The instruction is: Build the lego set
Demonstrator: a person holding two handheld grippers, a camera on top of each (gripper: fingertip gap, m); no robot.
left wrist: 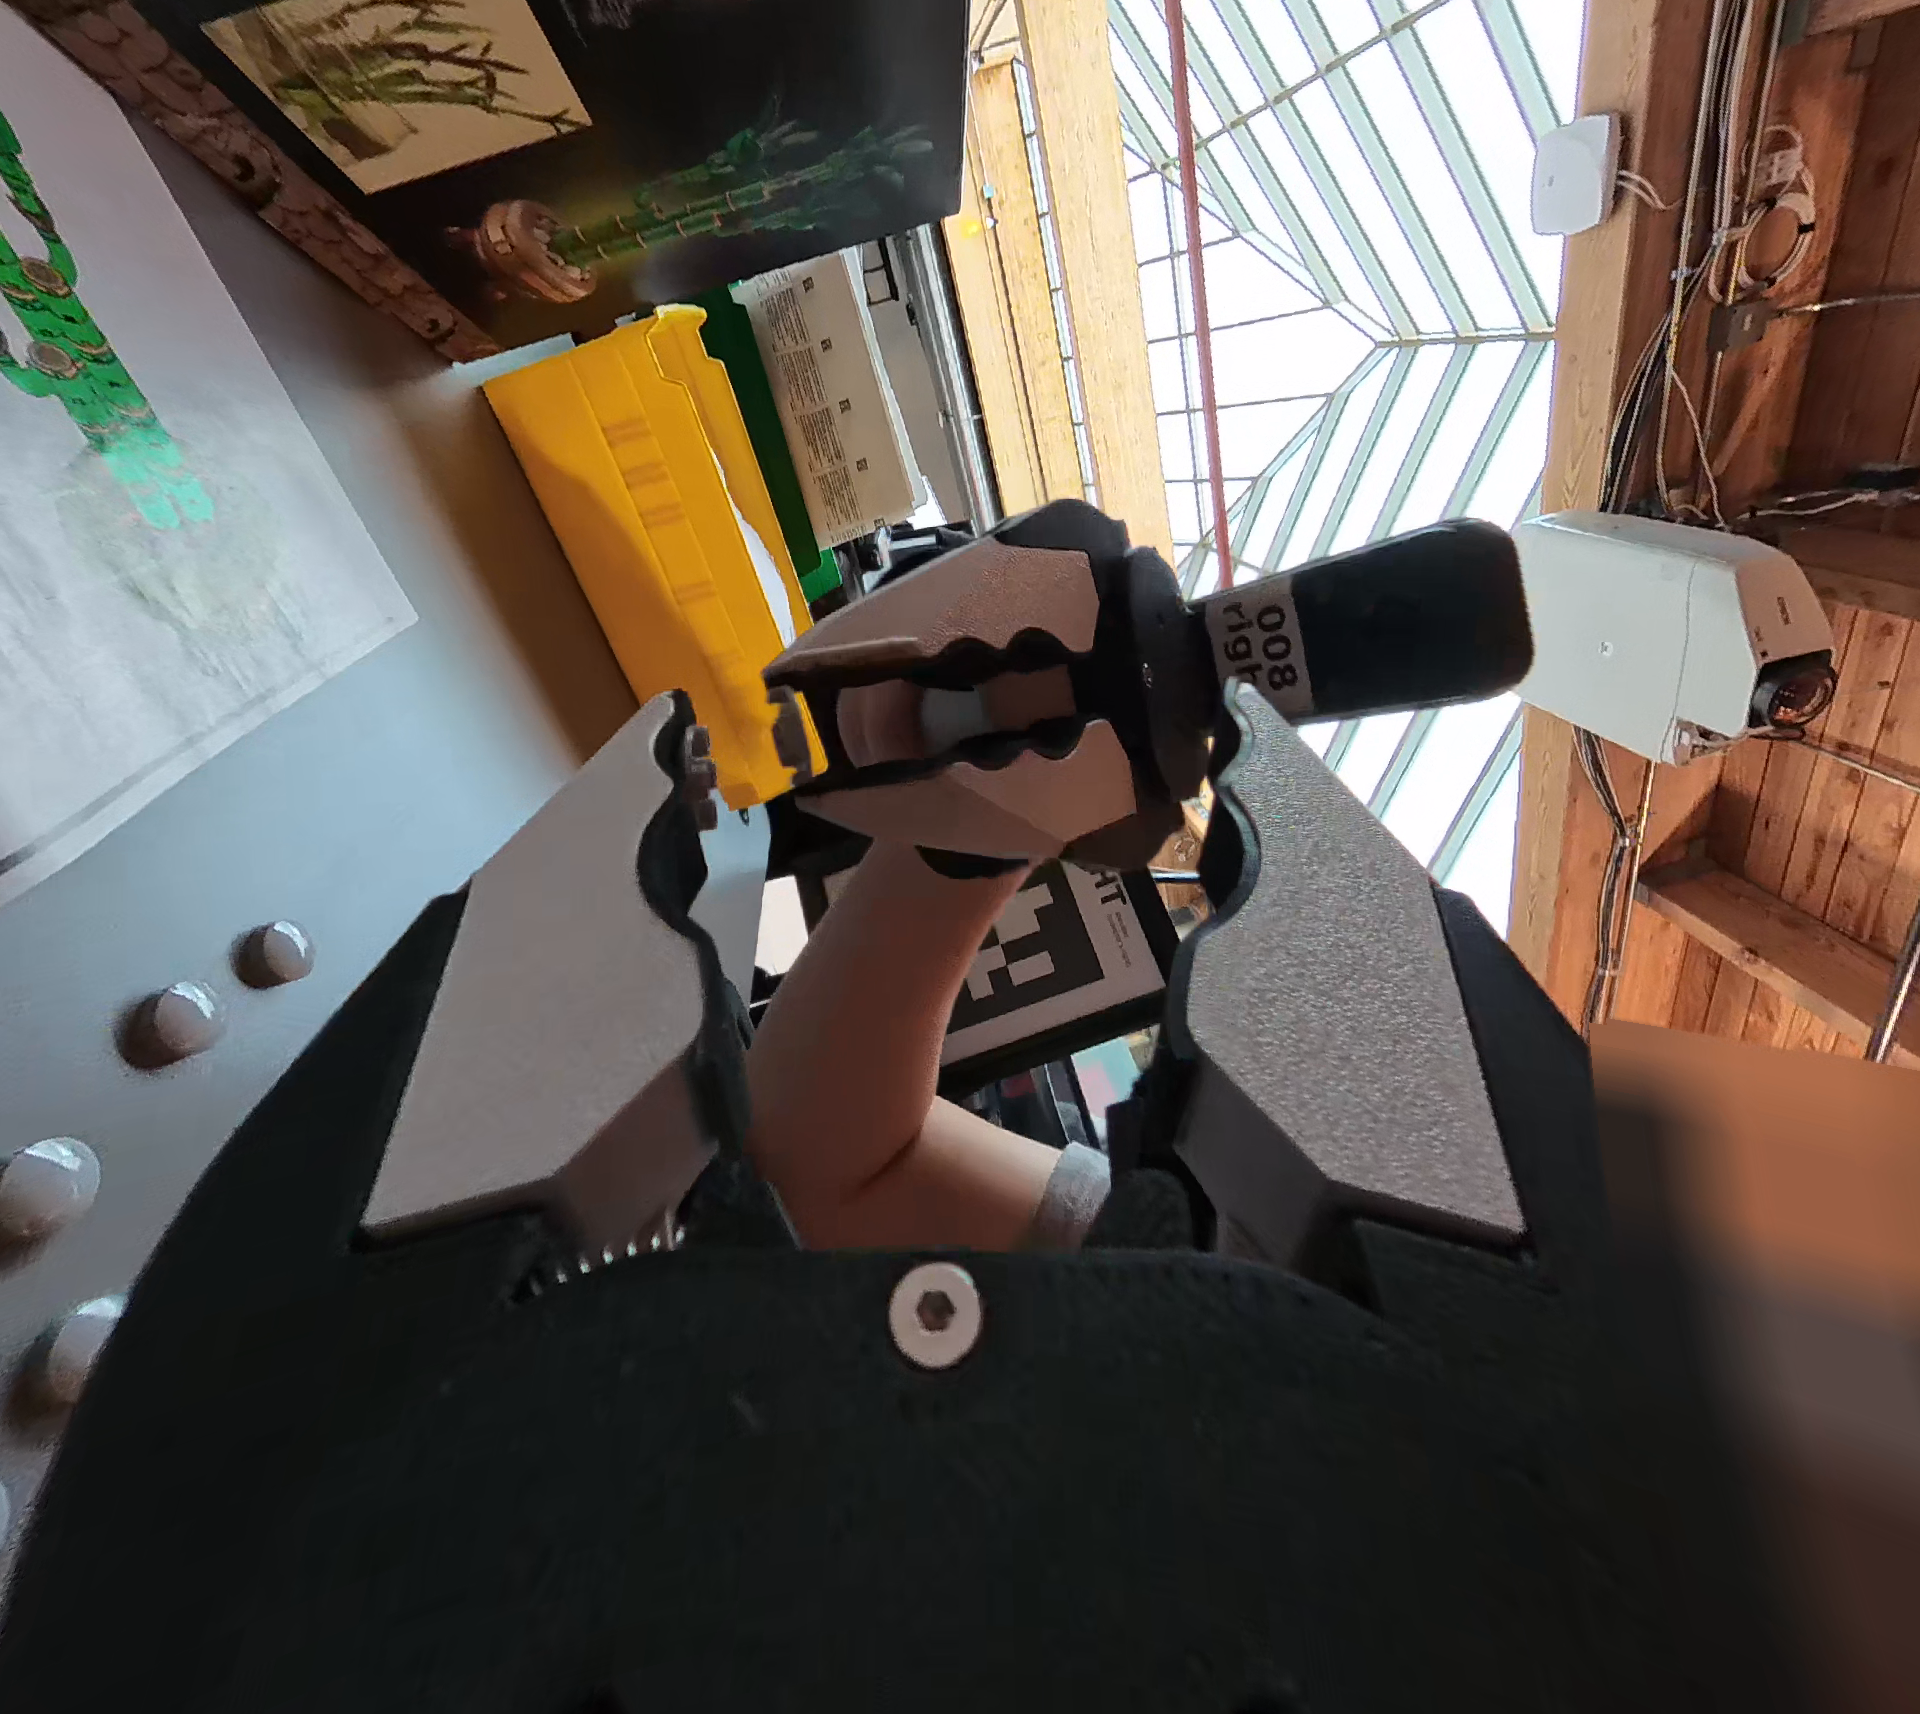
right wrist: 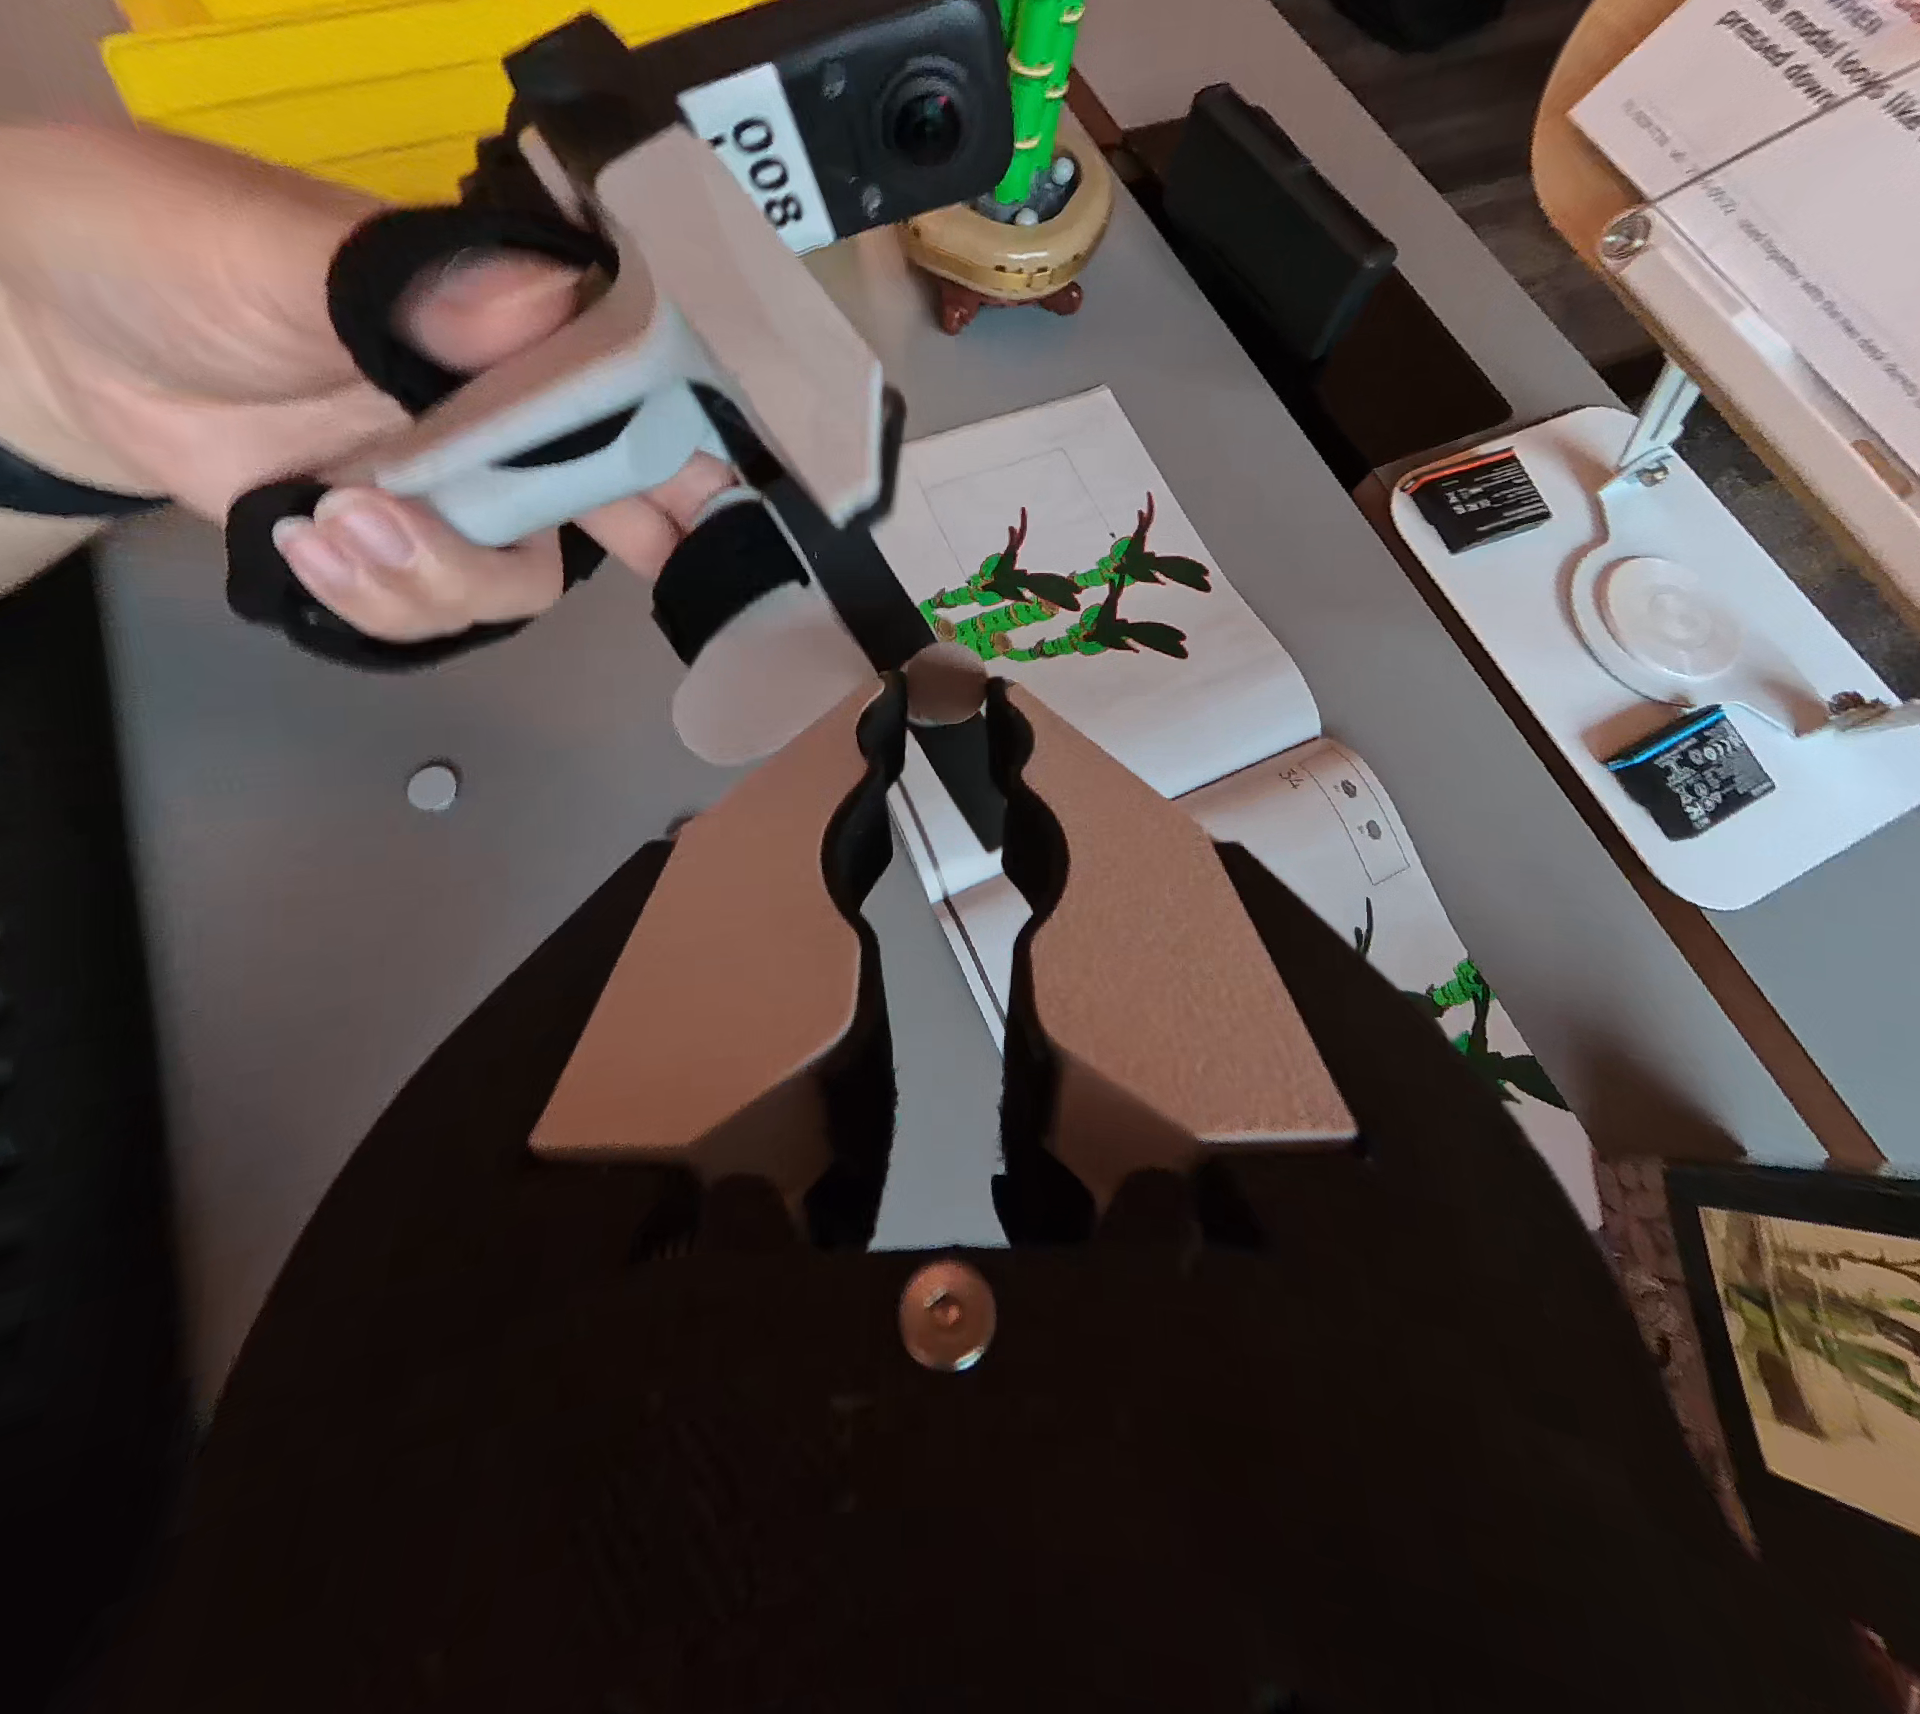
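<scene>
Right wrist view showed the right gripper (right wrist: 940, 698) nearly closed on a small grey piece (right wrist: 943, 694), the left gripper (right wrist: 831, 584) spread open just beyond, the upright bamboo model (right wrist: 1044, 75) farther ahead.

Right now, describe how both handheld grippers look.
The left gripper and right gripper match: black bodies, metallic wedge-shaped fingers lined with wavy black pads, and a central hex screw. Each carries black finger loops and a white-labelled black camera.
</scene>
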